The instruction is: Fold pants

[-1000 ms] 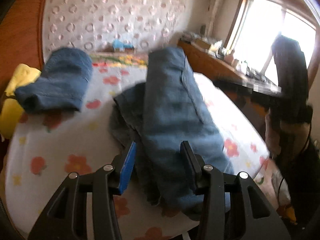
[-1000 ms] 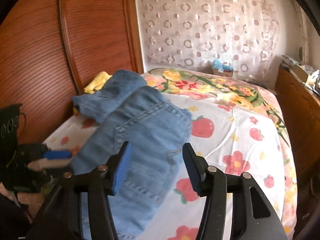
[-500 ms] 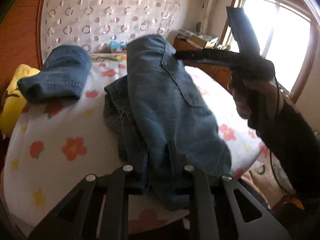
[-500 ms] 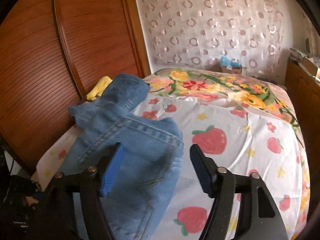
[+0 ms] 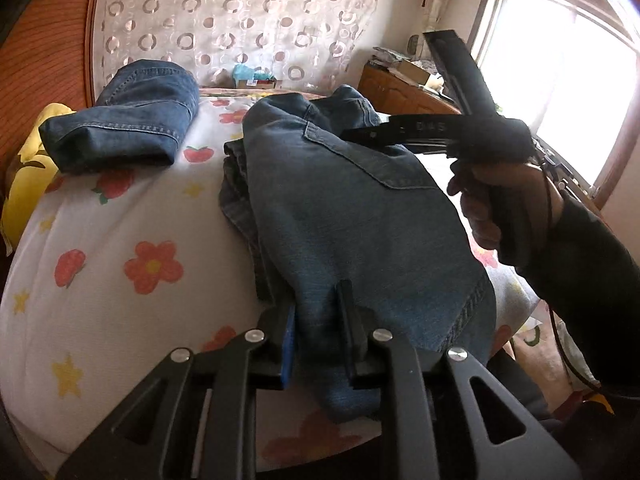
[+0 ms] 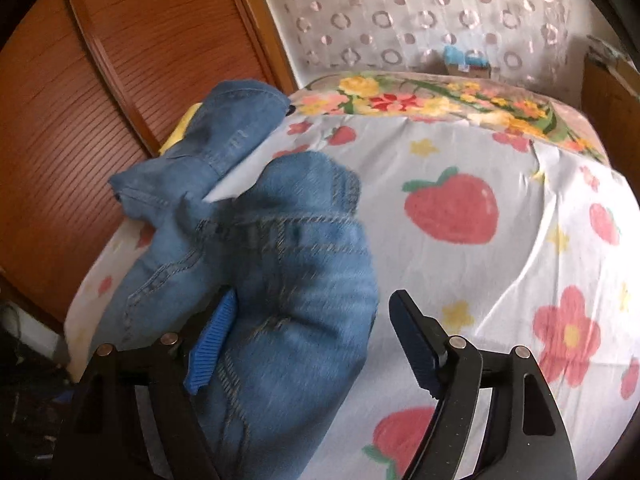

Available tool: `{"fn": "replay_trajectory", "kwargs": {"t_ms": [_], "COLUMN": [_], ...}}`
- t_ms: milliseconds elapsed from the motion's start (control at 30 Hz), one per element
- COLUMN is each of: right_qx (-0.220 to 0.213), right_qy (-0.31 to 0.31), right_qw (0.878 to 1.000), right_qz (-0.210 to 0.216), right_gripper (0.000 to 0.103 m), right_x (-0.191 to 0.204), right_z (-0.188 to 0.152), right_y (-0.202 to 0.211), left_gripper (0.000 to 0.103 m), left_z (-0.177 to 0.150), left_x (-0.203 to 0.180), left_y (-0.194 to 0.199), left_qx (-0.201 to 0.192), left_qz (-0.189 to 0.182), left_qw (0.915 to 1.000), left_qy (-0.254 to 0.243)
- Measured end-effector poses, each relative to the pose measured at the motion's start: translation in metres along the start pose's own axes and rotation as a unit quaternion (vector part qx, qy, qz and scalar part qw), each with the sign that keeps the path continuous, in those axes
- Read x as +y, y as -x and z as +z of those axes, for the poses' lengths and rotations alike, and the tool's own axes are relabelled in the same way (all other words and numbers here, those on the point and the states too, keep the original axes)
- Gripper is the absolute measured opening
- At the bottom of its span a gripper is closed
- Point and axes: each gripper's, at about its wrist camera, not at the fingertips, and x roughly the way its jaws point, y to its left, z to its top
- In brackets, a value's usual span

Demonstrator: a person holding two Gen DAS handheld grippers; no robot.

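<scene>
A pair of blue jeans (image 5: pixel 348 216) lies lengthwise on the flowered bed sheet (image 5: pixel 120 280), its near end hanging over the bed edge. My left gripper (image 5: pixel 318 320) is shut on the near end of the jeans. In the right wrist view the same jeans (image 6: pixel 288 280) lie under my right gripper (image 6: pixel 316 340), which is open with the denim between its fingers. The right gripper also shows in the left wrist view (image 5: pixel 420 132), held above the far end of the jeans.
A second, folded pair of jeans (image 5: pixel 128 120) lies at the far left of the bed, also in the right wrist view (image 6: pixel 224 128). A yellow cloth (image 5: pixel 24 176) lies beside it. A wooden wardrobe (image 6: pixel 100 80) stands left, a wooden dresser (image 5: pixel 404 92) and window right.
My left gripper closed on the near end of the jeans. My right gripper moved over the far end of the jeans and lowered toward them, staying open.
</scene>
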Motion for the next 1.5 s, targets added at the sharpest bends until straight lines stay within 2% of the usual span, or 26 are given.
{"fn": "replay_trajectory", "kwargs": {"t_ms": [167, 233, 367, 467, 667, 767, 900, 1067, 1233, 1400, 1500], "right_qx": [0.021, 0.027, 0.026, -0.001, -0.066, -0.085, -0.097, -0.098, -0.099, -0.11, -0.117], "right_qy": [-0.012, -0.029, -0.041, -0.04, 0.018, 0.042, 0.063, 0.089, 0.108, 0.084, 0.037], "right_qw": [0.999, 0.997, 0.992, 0.991, 0.991, 0.989, 0.988, 0.984, 0.974, 0.96, 0.95], "right_qz": [0.035, 0.072, 0.118, 0.126, 0.115, 0.109, 0.106, 0.123, 0.173, 0.244, 0.286], "right_gripper": [0.077, 0.067, 0.034, 0.027, 0.025, 0.025, 0.025, 0.024, 0.024, 0.024, 0.024], "right_x": [-0.001, -0.007, -0.01, 0.002, 0.057, 0.083, 0.109, 0.151, 0.201, 0.228, 0.215], "right_z": [-0.006, -0.008, -0.006, 0.004, 0.042, 0.063, 0.095, 0.15, 0.21, 0.255, 0.275], "right_y": [-0.001, -0.005, 0.005, 0.036, 0.11, 0.129, 0.135, 0.117, 0.081, 0.043, 0.003], "left_gripper": [0.021, 0.017, 0.014, 0.014, 0.014, 0.014, 0.014, 0.014, 0.014, 0.014, 0.014], "left_z": [-0.001, -0.001, 0.0, 0.003, 0.019, 0.032, 0.056, 0.086, 0.113, 0.139, 0.156], "left_x": [0.011, 0.008, 0.004, 0.0, -0.004, 0.0, 0.021, 0.068, 0.121, 0.166, 0.189], "left_y": [0.0, 0.0, 0.005, 0.02, 0.058, 0.072, 0.085, 0.105, 0.148, 0.176, 0.171], "left_qx": [-0.001, -0.003, -0.014, -0.035, -0.09, -0.112, -0.134, -0.162, -0.214, -0.246, -0.246], "left_qz": [-0.01, -0.008, -0.016, -0.031, -0.048, -0.041, -0.033, -0.013, 0.023, 0.08, 0.104], "left_qw": [0.9999, 1.0, 0.9998, 0.9989, 0.9948, 0.9929, 0.9904, 0.9862, 0.9746, 0.9635, 0.9617], "left_qy": [0.008, -0.001, -0.002, 0.002, 0.005, 0.002, 0.008, 0.033, 0.062, 0.067, 0.062]}}
